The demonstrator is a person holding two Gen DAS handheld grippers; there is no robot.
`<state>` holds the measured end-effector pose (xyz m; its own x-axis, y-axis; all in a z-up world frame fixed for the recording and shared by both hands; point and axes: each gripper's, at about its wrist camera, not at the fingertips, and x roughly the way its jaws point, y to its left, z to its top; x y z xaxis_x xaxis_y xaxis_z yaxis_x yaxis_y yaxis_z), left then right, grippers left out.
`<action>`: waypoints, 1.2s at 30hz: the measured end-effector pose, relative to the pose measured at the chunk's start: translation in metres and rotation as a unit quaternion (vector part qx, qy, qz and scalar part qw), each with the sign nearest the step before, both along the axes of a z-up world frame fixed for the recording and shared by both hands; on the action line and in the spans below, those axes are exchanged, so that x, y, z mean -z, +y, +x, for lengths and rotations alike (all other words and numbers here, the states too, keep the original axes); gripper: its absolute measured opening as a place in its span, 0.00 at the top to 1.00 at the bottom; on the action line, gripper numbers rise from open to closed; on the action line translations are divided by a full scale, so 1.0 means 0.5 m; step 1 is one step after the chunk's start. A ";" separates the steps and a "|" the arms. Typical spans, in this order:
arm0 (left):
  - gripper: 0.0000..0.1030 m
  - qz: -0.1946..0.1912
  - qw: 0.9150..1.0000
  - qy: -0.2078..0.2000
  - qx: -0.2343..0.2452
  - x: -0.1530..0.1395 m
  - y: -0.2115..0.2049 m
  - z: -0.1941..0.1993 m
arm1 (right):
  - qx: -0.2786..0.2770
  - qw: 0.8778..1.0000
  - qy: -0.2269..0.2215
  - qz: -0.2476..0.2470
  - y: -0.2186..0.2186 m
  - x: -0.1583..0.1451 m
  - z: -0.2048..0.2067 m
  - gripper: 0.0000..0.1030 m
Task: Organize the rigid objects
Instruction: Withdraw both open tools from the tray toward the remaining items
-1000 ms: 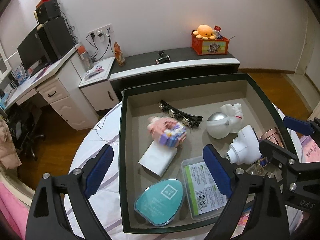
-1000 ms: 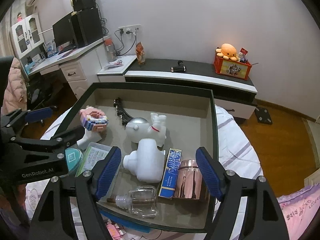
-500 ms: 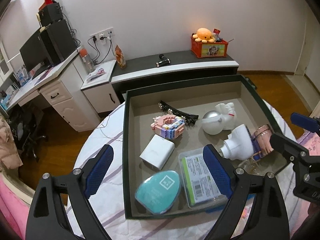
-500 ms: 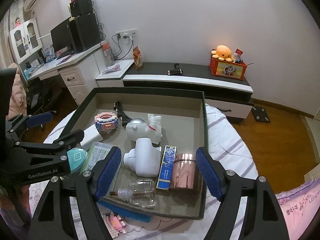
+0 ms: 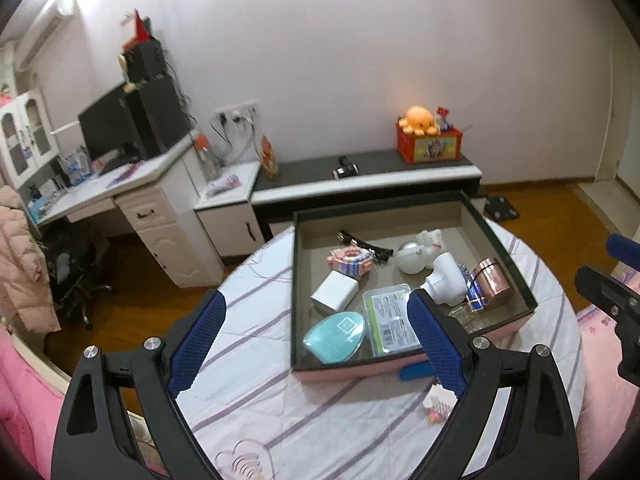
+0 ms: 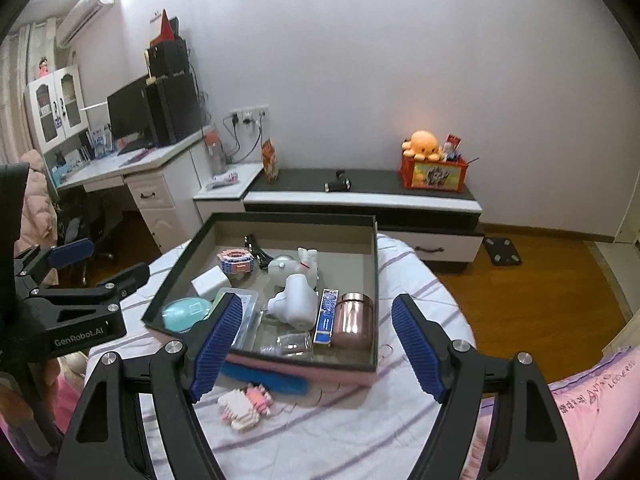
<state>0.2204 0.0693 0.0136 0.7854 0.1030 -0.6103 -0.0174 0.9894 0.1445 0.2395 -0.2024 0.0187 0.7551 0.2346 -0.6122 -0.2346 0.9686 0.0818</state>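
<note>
A round surface (image 6: 360, 432) covered in white cloth with lilac stripes carries a dark-rimmed, pink-sided rectangular box (image 6: 280, 368). Just beside the box's near wall lie a flat blue bar (image 6: 266, 377) and a small pink-and-white brick figure (image 6: 246, 402).

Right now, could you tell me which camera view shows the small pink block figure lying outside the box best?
The right wrist view: the pink block figure lies in full sight on the striped cloth, in front of the box. In the left wrist view, the figure is mostly hidden behind a finger of the left gripper.
</note>
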 end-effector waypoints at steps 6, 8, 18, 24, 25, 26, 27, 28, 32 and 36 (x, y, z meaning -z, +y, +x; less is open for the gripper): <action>0.00 0.005 0.998 -0.056 0.003 -0.042 -0.010 -0.121 | -0.003 0.999 -0.041 -0.004 -0.008 -0.041 -0.111 0.22; 0.00 0.006 0.998 -0.066 0.007 -0.048 -0.016 -0.155 | -0.006 0.999 -0.050 -0.006 -0.008 -0.048 -0.145 0.22; 0.00 -0.015 0.996 -0.092 0.000 -0.056 -0.031 -0.279 | -0.011 0.997 -0.079 -0.010 -0.017 -0.064 -0.272 0.22; 0.00 -0.021 0.995 -0.102 -0.009 -0.060 -0.029 -0.304 | -0.013 0.996 -0.083 -0.011 -0.019 -0.070 -0.300 0.21; 0.00 -0.022 0.994 -0.105 -0.008 -0.063 -0.030 -0.307 | -0.014 0.996 -0.086 -0.012 -0.018 -0.072 -0.303 0.21; 0.00 -0.023 0.994 -0.106 -0.007 -0.064 -0.032 -0.310 | -0.016 0.996 -0.089 -0.013 -0.017 -0.074 -0.306 0.21; 0.00 -0.024 0.994 -0.108 -0.005 -0.065 -0.033 -0.313 | -0.017 0.996 -0.091 -0.013 -0.016 -0.076 -0.309 0.21; 0.00 -0.025 0.994 -0.108 -0.003 -0.066 -0.034 -0.313 | -0.018 0.995 -0.093 -0.013 -0.016 -0.077 -0.311 0.21; 0.00 -0.027 0.994 -0.107 -0.002 -0.067 -0.036 -0.315 | -0.015 0.995 -0.094 -0.013 -0.016 -0.077 -0.314 0.21; 0.00 -0.027 0.994 -0.107 -0.002 -0.066 -0.036 -0.315 | -0.013 0.996 -0.092 -0.012 -0.017 -0.077 -0.316 0.21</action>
